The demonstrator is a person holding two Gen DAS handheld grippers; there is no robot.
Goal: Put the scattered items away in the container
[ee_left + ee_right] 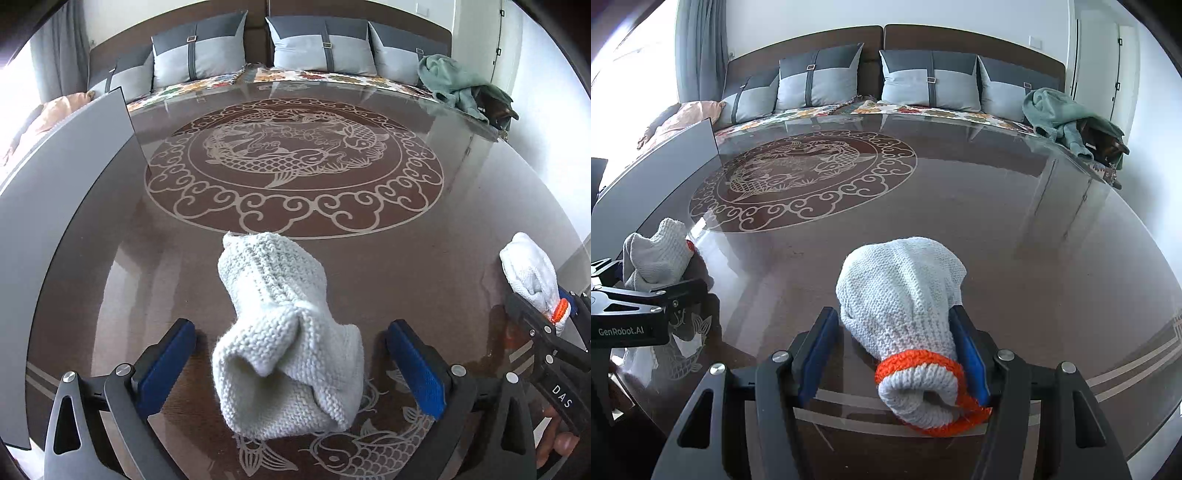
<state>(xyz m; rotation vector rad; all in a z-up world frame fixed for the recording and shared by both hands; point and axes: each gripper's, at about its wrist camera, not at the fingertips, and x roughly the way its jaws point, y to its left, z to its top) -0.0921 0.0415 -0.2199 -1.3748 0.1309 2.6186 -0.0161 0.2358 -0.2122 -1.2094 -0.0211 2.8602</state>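
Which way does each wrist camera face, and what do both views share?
Left wrist: sits on the left gripper, angled down at a white knitted glove between open jaws; a hand's fingers show bottom right.
Right wrist: on the right gripper, angled down at an orange-cuffed knitted glove.
Shared: the brown glass-topped table, grey cushions, both gloves.

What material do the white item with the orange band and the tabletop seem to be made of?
White item with the orange band: probably knitted yarn, cotton or wool, matte; the stitch rows are visible. Tabletop: apparently glass over a brown patterned surface, glossy; it reflects the room.
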